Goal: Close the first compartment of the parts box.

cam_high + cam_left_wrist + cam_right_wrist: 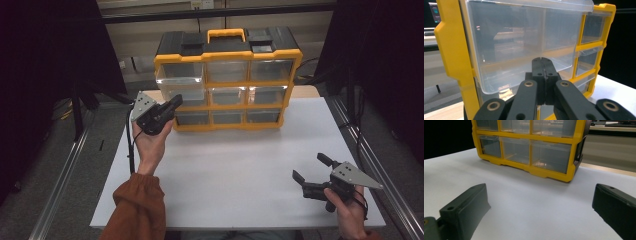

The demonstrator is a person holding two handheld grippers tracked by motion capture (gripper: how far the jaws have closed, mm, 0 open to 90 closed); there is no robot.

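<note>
Yellow drawer organizer (227, 82) is standing upright along the far edge of the white surface (235, 170), nearer its far left corner. Left claw (175, 103) is hovering with jaws pressed together, empty, just in front of the organizer's left column of clear drawers (524, 42). Right claw (311, 167) is resting near the near right corner, jaws spread wide, empty, well apart from the organizer.

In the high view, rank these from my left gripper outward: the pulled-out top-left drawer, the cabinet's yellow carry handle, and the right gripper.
1. Top-left drawer: sticking out of the cabinet's upper left corner, just above the shut left gripper.
2. Yellow carry handle: top centre of the cabinet, farther back.
3. Right gripper: open, low over the table's near right corner.
</note>
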